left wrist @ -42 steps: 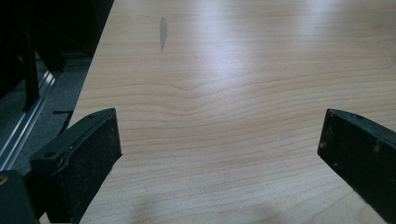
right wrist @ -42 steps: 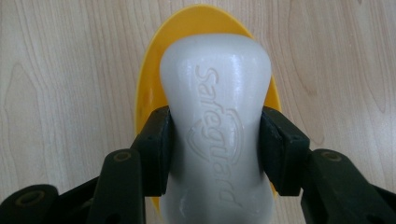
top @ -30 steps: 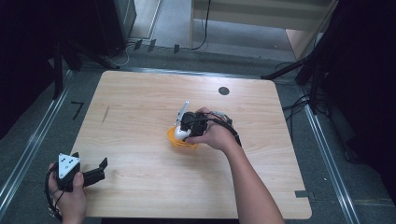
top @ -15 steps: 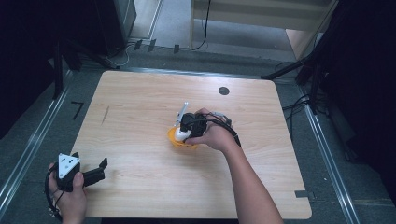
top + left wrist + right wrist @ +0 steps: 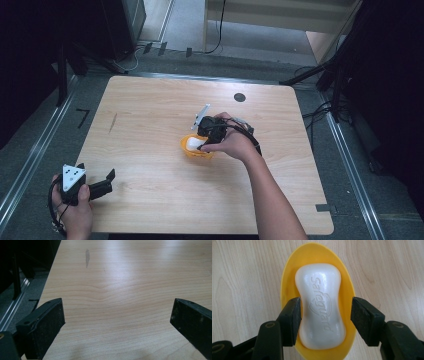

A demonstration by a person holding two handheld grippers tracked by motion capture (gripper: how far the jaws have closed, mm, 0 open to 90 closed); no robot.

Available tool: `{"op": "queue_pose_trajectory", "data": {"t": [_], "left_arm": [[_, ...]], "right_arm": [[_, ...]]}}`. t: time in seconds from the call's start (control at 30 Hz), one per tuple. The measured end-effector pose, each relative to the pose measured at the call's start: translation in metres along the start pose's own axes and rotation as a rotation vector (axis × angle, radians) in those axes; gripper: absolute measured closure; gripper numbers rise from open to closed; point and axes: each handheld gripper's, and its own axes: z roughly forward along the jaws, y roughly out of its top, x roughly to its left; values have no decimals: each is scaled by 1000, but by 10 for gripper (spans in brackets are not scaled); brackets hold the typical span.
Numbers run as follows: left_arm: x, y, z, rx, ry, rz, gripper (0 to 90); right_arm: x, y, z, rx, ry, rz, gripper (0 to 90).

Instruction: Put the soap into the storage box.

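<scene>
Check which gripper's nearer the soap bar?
Right. The right gripper is at the soap bar in the yellow dish, open jaws either side of it. The left gripper sits open at the table's near-left corner, well away.

The wooden counter (image 5: 150, 125) carries a yellow dish (image 5: 196, 148) (white soap (image 5: 195, 143) inside) near its middle.

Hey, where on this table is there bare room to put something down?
Most of the table is bare: the whole left half between the dark smudge and the left gripper, the far edge around the black round mark, and the right side. The centre is crowded by the yellow dish, soap and right gripper.
</scene>
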Motion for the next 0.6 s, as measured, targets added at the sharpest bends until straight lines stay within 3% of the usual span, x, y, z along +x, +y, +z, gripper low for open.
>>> {"op": "queue_pose_trajectory", "data": {"t": [0.4, 0.43, 0.6], "left_arm": [[-1, 0, 0, -1, 3, 10, 0], [-1, 0, 0, -1, 3, 10, 0], [-1, 0, 0, -2, 3, 11, 0]], "right_arm": [[-5, -18, -19, -80, -11, 71, 415], [-5, -23, -22, -82, 0, 93, 412], [-6, -32, -26, -83, -4, 116, 394]]}}
